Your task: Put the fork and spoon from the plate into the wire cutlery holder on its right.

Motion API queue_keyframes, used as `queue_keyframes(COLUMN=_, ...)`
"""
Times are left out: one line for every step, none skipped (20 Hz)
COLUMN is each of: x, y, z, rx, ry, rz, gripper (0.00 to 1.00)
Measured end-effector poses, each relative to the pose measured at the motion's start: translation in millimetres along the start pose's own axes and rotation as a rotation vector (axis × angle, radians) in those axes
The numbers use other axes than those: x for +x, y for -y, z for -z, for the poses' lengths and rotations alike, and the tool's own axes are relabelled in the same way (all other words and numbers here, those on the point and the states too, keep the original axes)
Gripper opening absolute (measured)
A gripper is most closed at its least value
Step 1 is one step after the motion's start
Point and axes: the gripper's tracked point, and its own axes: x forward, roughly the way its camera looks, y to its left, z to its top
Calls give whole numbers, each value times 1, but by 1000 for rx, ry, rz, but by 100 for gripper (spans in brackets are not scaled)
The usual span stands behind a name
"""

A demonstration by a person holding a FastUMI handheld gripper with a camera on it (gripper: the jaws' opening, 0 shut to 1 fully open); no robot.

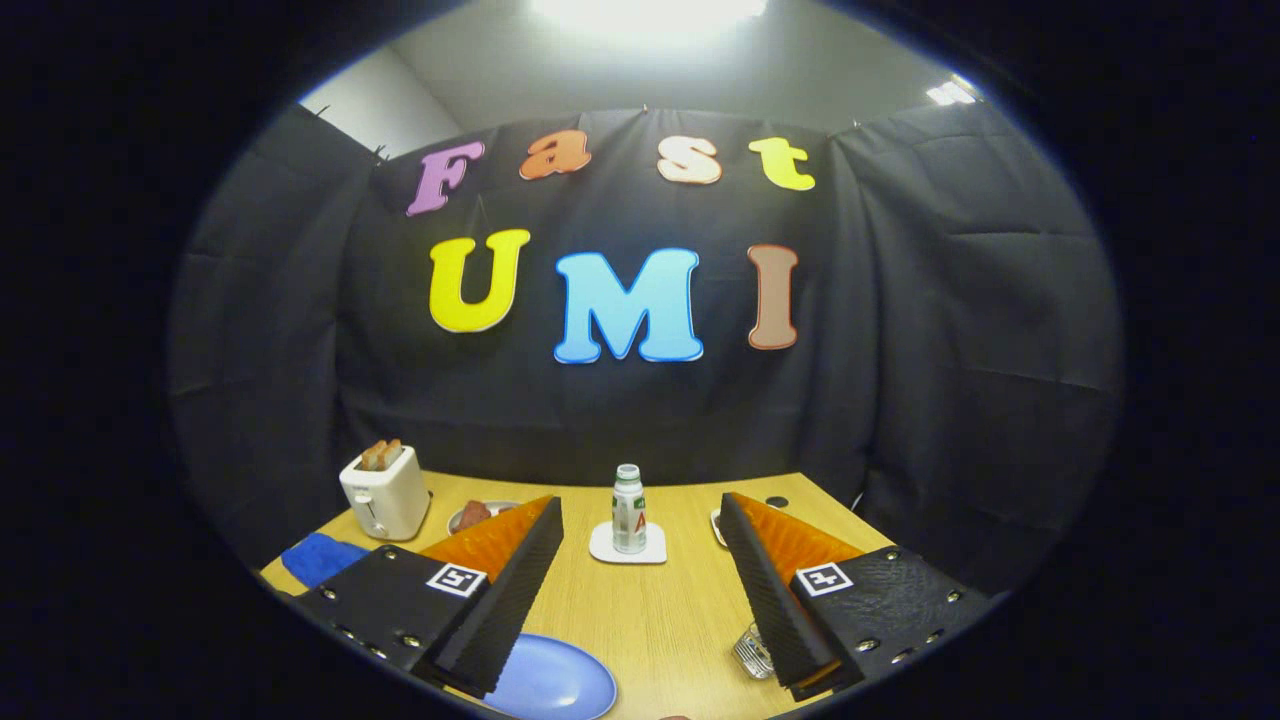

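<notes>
Landmark: bottle (628, 508), upright on a white coaster (628, 547) at mid-table (650, 620).

Far left of bottle: white toaster (386, 492) with toast in its slots; blue cloth (320, 558) just in front of it. Between toaster and bottle: small dish (480, 514) with something reddish-brown on it.

Gripper (640, 580): jaws stand wide open, holding nothing, one finger either side of the bottle and nearer the camera than it.

Near and left of bottle: blue plate (556, 682), partly under the left finger. The part that shows is bare; no fork or spoon on it, but the rest of the plate is hidden.

Near and right of bottle: wire holder (752, 652), mostly behind the right finger. Cannot tell whether any cutlery stands in it.

Right of bottle, further back: a white thing and a dark round spot, too small to name.

Progress: fork and spoon not located. This fits cutlery lying on the hidden part of the plate, or already in the holder.
</notes>
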Motion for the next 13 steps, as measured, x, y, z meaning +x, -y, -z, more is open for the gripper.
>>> queue_keyframes(x=-4, y=0, z=-3, rx=-2, ry=13, rz=5, gripper=97)
queue_keyframes(x=-3, y=0, z=-6, rx=-17, ry=28, rz=7, gripper=97)
queue_keyframes(x=-7, y=-5, z=-14, rx=-34, ry=58, rz=-6, gripper=97)
queue_keyframes(x=-7, y=-10, z=-21, rx=-40, ry=90, rz=-14, gripper=97)
queue_keyframes(x=-10, y=-13, z=-28, rx=-38, ry=115, rz=-18, gripper=96)
queue_keyframes(x=-12, y=-16, z=-31, rx=-36, ry=126, rz=-22, gripper=96)
queue_keyframes(x=-16, y=-19, z=-31, rx=-42, ry=124, rz=-30, gripper=96)
queue_keyframes(x=-19, y=-22, z=-28, rx=-47, ry=115, rz=-36, gripper=96)
queue_keyframes(x=-22, y=-24, z=-24, rx=-49, ry=102, rz=-38, gripper=96)
queue_keyframes(x=-22, y=-27, z=-18, rx=-48, ry=85, rz=-41, gripper=96)
queue_keyframes(x=-25, y=-30, z=-14, rx=-52, ry=71, rz=-54, gripper=96)
queue_keyframes(x=-25, y=-36, z=-11, rx=-55, ry=58, rz=-73, gripper=96)
queue_keyframes(x=-28, y=-40, z=-10, rx=-53, ry=53, rz=-87, gripper=97)
